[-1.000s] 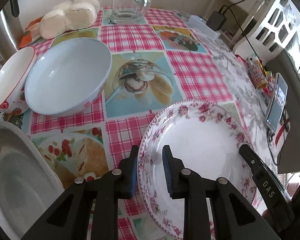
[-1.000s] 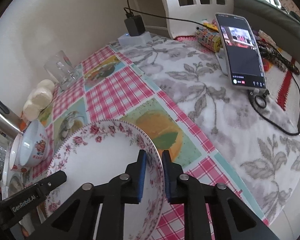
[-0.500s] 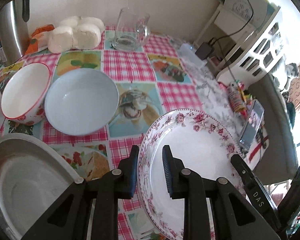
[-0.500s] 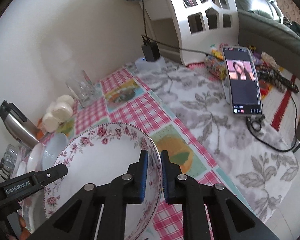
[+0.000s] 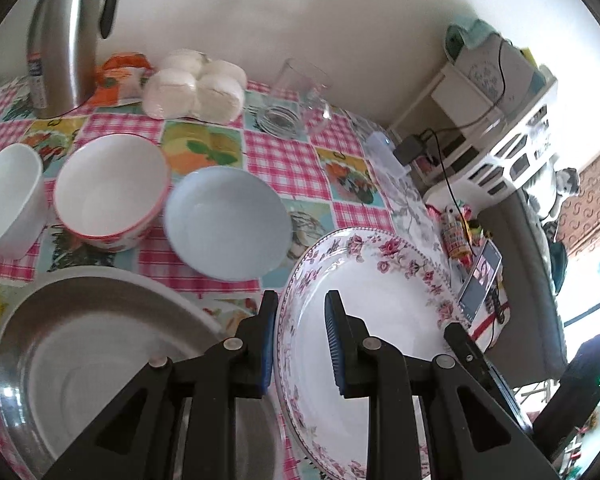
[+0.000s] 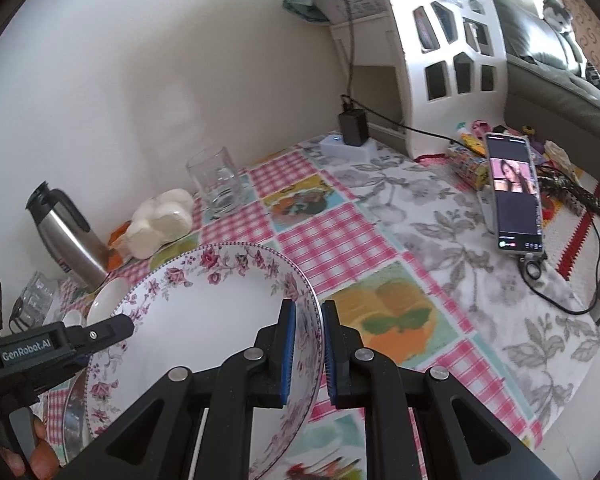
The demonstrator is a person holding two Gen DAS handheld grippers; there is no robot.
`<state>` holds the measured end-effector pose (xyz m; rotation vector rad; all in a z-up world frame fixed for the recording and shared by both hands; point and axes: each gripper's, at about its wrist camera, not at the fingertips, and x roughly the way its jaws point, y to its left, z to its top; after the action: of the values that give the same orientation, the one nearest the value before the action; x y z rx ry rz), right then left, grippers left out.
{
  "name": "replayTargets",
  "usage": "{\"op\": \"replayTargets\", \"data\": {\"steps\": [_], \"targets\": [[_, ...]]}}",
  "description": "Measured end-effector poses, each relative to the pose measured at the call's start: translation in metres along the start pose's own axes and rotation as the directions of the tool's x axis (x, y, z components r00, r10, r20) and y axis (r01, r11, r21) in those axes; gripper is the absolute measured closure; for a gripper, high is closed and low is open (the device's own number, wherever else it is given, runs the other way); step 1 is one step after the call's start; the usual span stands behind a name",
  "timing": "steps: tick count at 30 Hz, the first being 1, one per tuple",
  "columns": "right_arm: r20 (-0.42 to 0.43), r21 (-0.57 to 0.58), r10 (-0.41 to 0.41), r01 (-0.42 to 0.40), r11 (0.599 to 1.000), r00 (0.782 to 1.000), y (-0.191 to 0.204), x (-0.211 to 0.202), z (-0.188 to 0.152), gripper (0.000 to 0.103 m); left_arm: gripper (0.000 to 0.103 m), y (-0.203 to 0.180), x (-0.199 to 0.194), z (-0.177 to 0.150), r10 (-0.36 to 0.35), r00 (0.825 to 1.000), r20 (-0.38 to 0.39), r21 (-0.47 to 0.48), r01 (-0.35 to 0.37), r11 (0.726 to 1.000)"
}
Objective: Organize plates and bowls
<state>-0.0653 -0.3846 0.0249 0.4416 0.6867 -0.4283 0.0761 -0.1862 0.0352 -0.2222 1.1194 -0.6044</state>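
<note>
Both the left gripper (image 5: 301, 334) and right gripper (image 6: 308, 346) are clamping opposite rims of the rose-patterned white porcelain plate (image 5: 380, 320), sharing its weight, probably for stacking.

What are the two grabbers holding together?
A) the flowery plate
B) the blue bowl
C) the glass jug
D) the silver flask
A: the left gripper and the right gripper each pinch an opposite rim of the flowery plate; the blue bowl sits on the table, untouched.
</note>
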Motion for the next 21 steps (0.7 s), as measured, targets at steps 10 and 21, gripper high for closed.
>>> {"op": "replayTargets", "data": {"steps": [10, 21], "targets": [[-0.025, -0.042, 0.067, -0.068, 0.997, 0.997, 0.054, 0.003, -0.011, 0.089, 0.079, 0.054, -0.036, 0.005, 0.021, 0.999, 0.04, -0.071, -0.018, 0.997], [-0.055, -0.095, 0.156, -0.161, 0.982, 0.986, 0.118, 0.003, -0.029, 0.089, 0.079, 0.112, -0.08, -0.003, 0.07, 0.994, 0.085, -0.138, -0.058, 0.989]]}}
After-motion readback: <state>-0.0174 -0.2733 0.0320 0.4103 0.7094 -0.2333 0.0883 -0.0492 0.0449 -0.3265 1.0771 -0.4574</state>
